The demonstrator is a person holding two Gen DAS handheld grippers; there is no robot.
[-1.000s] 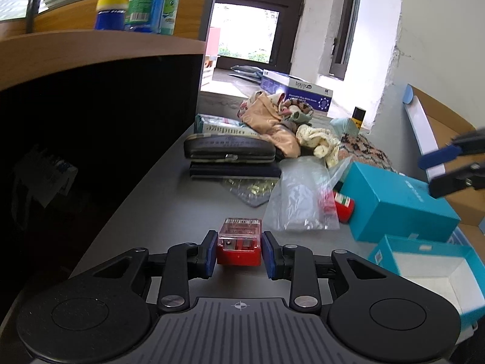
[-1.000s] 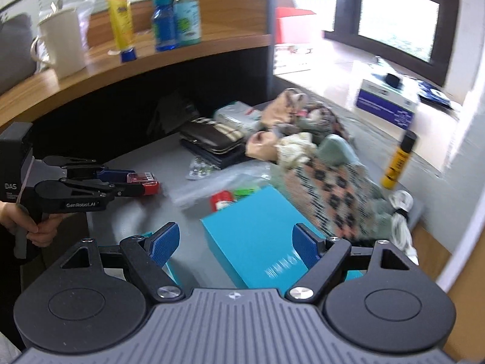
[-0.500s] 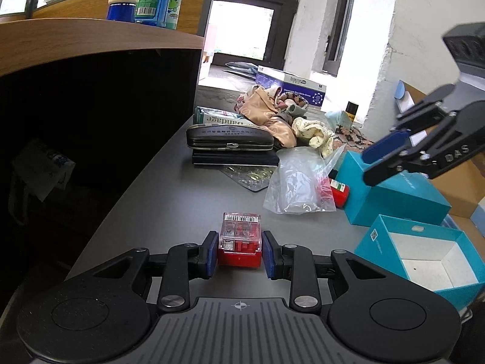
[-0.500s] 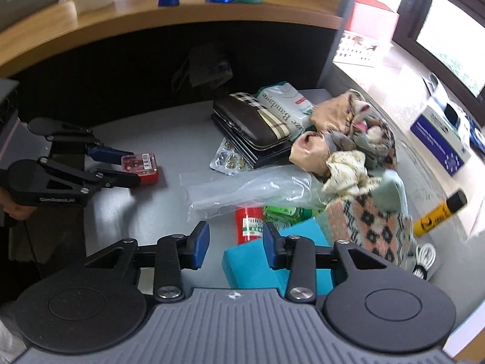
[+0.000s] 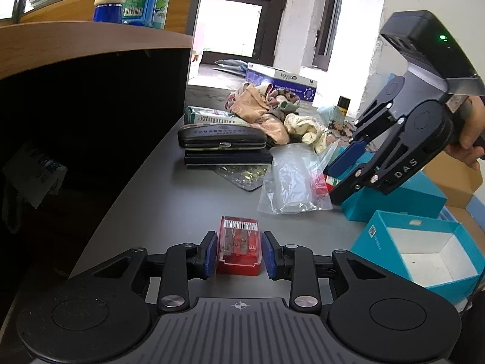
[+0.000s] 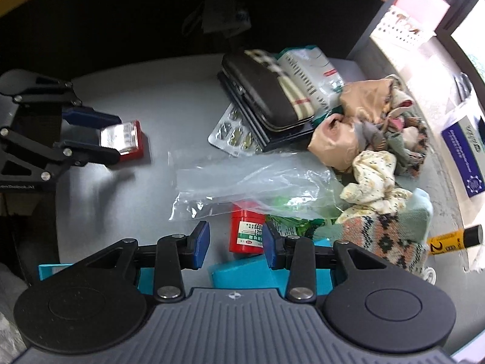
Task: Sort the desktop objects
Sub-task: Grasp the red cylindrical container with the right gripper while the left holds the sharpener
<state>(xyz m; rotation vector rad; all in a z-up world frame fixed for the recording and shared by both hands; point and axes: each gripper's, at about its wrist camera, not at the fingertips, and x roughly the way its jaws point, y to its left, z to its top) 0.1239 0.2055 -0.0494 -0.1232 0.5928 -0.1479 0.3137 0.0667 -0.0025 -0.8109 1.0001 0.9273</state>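
A small red box with a clear barcoded lid [image 5: 239,245] [image 6: 127,139] lies on the grey desk [image 5: 157,188]. My left gripper [image 5: 239,253] [image 6: 116,136] has it between its blue pads; the jaws are opening and the pads stand just off its sides. My right gripper [image 6: 235,242] [image 5: 330,183] points steeply down, half closed, with nothing gripped. Below it lies a small red bottle with a green-and-white label [image 6: 247,230], close to the right pad and partly under a clear plastic bag [image 6: 242,179] [image 5: 291,182].
An open teal box with a white inside [image 5: 376,233] stands at the near right, its teal lid [image 5: 409,194] behind. A dark case [image 6: 260,97] on a flat folder, a blister pack [image 6: 233,133], a cloth pile [image 6: 379,127] and a yellow tube [image 6: 448,239] crowd the far side. A wooden shelf [image 5: 91,36] overhangs on the left.
My right gripper has narrowed its jaws, swung in from the right and tipped downward over the red bottle. The left gripper has stayed put with the red box now flat on the desk.
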